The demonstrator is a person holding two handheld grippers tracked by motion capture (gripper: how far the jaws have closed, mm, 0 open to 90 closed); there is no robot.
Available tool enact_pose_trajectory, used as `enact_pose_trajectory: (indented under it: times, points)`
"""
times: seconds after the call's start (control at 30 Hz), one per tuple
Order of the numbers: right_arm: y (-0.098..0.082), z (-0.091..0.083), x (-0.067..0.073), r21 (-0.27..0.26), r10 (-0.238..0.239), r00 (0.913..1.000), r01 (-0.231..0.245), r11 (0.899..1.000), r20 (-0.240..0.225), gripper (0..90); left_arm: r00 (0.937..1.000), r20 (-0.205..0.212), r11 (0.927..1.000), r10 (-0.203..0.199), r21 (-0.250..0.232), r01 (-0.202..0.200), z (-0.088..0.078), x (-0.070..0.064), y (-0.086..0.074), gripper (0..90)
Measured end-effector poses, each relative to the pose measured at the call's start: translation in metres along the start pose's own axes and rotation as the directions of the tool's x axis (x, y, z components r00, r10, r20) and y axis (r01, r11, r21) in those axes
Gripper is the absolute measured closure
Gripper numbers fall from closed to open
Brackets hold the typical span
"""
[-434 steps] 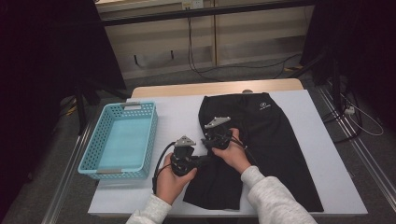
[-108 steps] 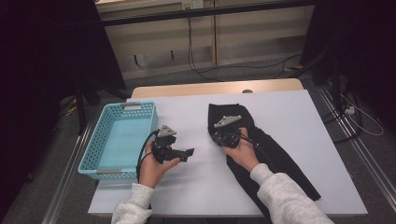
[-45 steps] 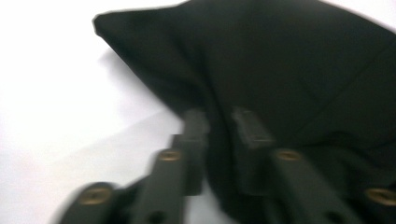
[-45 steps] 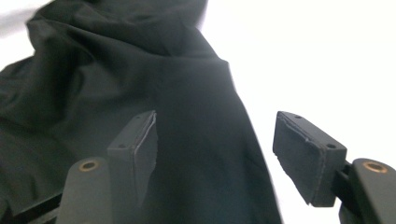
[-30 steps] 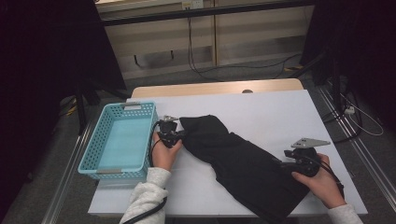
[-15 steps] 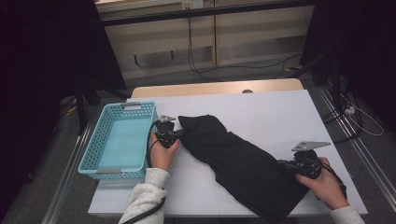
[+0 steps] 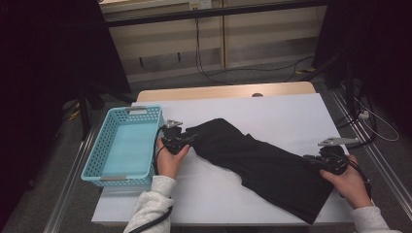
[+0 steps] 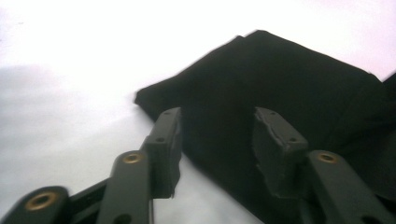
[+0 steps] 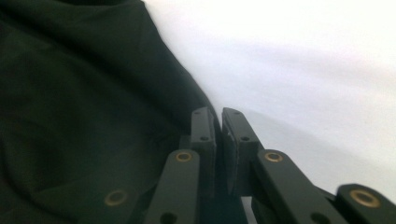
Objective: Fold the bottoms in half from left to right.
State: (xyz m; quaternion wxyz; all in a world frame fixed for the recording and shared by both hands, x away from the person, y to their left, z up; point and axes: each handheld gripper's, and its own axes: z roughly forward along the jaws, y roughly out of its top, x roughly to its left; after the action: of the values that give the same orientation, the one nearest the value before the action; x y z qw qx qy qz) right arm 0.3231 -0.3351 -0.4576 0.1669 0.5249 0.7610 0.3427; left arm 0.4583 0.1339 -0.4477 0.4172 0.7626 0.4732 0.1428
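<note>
Black, soft cloth, the garment (image 7: 262, 165) lay slantwise across the white table (image 7: 291, 116), beside the blue basket (image 7: 124, 145). It looked light and limp, likely to sag and slide, so you would best pinch it at a hem or corner. Your left gripper (image 8: 217, 140) had just been opening, standing half wide over one corner, pads off the cloth. Your right gripper (image 9: 218, 135) stood nearly closed, pinching the garment's edge.

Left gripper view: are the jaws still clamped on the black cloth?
No. The left gripper has its jaws standing apart, just opened, with the corner of the black cloth lying loose between them on the white table.
</note>
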Motion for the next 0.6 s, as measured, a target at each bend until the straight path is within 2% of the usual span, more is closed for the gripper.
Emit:
enact_pose_trajectory:
  times: [0.03, 0.1, 0.17, 0.23, 0.27, 0.33, 0.37, 0.4, 0.43, 0.5, 0.6]
  points:
    - [0.001, 0.001, 0.003, -0.005, -0.01, 0.9999, 0.01, 1.0, -0.003, 72.5, 0.9998, -0.011, 0.9999, -0.016, -0.003, 0.016, 0.003, 0.002, 0.0, 45.4]
    - [0.002, 0.002, 0.007, -0.007, -0.025, 0.9997, 0.025, 1.0, -0.007, 68.4, 0.9994, -0.027, 0.9997, -0.022, 0.007, 0.022, 0.008, 0.006, 0.0, 40.1]
    - [0.003, 0.001, 0.01, -0.01, -0.026, 0.9997, 0.026, 1.0, 0.0, 61.1, 0.9988, -0.034, 0.9992, -0.035, 0.017, 0.036, 0.015, 0.007, 0.0, 41.1]
    - [0.005, 0.0, 0.013, -0.027, -0.035, 0.9994, 0.035, 0.999, -0.006, 56.0, 0.9981, -0.058, 0.9991, -0.023, 0.034, 0.025, 0.022, 0.008, 0.001, 44.4]
    - [0.005, -0.001, 0.014, -0.031, -0.037, 0.9993, 0.036, 0.999, -0.007, 54.4, 0.9971, -0.073, 0.9994, -0.021, 0.026, 0.023, 0.024, 0.01, 0.002, 45.6]
    - [0.007, -0.004, 0.016, -0.038, -0.047, 0.9988, 0.046, 0.998, -0.015, 52.1, 0.997, -0.075, 0.9993, -0.022, 0.03, 0.024, 0.028, 0.012, 0.002, 56.1]
    - [0.007, -0.006, 0.018, -0.042, -0.052, 0.9985, 0.052, 0.998, -0.014, 50.1, 0.9968, -0.079, 0.9994, -0.011, 0.032, 0.014, 0.029, 0.011, 0.002, 57.2]
    - [0.007, -0.006, 0.018, -0.042, -0.052, 0.9985, 0.052, 0.998, -0.014, 50.1, 0.9968, -0.079, 0.9994, -0.011, 0.032, 0.014, 0.029, 0.011, 0.002, 62.2]
    - [0.007, -0.008, 0.019, -0.049, -0.061, 0.9979, 0.06, 0.997, -0.018, 50.1, 0.9984, -0.045, 0.9983, -0.034, 0.045, 0.037, 0.03, 0.011, 0.004, 71.0]
    - [0.007, -0.009, 0.02, -0.052, -0.067, 0.9976, 0.066, 0.996, -0.018, 50.1, 0.999, -0.03, 0.9982, -0.032, 0.05, 0.034, 0.032, 0.009, 0.006, 80.0]
    - [0.007, -0.008, 0.023, -0.051, -0.065, 0.9977, 0.064, 0.997, -0.02, 50.1, 0.9988, -0.033, 0.9978, -0.036, 0.055, 0.037, 0.033, 0.009, 0.008, 83.9]
